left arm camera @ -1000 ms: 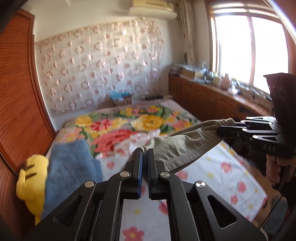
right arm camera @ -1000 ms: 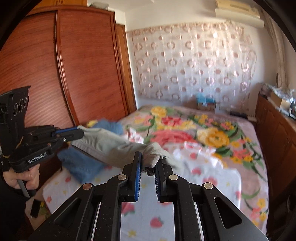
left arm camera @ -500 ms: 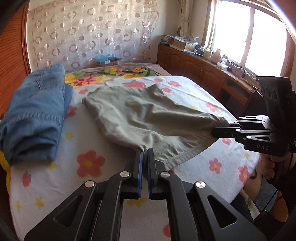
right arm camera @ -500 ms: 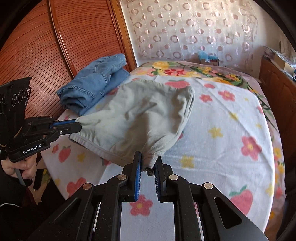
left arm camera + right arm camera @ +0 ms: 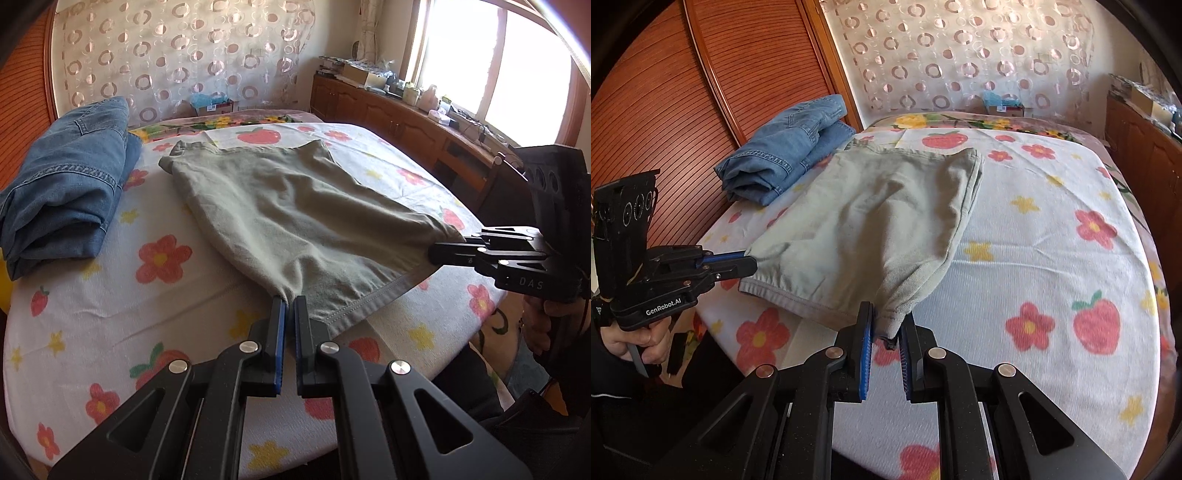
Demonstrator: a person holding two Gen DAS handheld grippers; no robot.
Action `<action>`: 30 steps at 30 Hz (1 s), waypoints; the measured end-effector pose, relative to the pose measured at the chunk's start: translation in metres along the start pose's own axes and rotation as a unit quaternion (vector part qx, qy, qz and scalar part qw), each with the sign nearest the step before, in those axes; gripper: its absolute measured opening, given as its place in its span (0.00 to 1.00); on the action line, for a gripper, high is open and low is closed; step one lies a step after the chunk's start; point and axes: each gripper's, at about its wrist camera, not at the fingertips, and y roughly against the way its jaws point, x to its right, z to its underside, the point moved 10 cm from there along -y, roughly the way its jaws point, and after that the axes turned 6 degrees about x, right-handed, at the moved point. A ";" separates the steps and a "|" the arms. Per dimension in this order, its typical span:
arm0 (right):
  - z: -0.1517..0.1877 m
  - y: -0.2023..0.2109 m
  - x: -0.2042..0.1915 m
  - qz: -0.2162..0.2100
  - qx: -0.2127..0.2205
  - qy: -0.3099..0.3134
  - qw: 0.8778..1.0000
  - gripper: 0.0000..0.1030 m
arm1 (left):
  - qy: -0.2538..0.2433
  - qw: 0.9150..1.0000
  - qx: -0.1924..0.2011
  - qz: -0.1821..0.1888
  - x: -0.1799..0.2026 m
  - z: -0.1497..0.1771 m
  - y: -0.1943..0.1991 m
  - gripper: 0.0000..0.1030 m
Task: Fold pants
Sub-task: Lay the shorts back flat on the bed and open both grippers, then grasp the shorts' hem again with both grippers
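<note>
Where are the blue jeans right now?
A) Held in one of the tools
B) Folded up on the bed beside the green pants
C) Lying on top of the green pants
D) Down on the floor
B: the blue jeans sit folded on the bed, next to the green pants, which both tools are pinching.

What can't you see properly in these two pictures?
- Underside of the grey-green pants: hidden in both views by their own top layer.
- Cloth corners inside the left gripper and right gripper: covered by the fingers.
- Folded jeans: left wrist view cuts them off at the left edge.
- Things on the window counter: too small and washed out by glare.
- Box by the curtain: label too small to read.
</note>
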 end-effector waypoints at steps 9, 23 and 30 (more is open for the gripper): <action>0.007 -0.016 0.008 0.017 -0.011 -0.002 1.000 0.13 | 0.003 1.000 0.005 -0.001 -0.004 0.007 -0.003 0.05; 0.012 0.007 0.018 0.045 0.000 -0.012 0.999 0.26 | 0.006 1.000 0.003 -0.014 -0.010 0.007 0.000 0.34; 0.009 0.013 0.019 0.052 0.007 -0.009 0.999 0.31 | 0.019 1.000 0.007 -0.022 -0.019 0.004 -0.003 0.77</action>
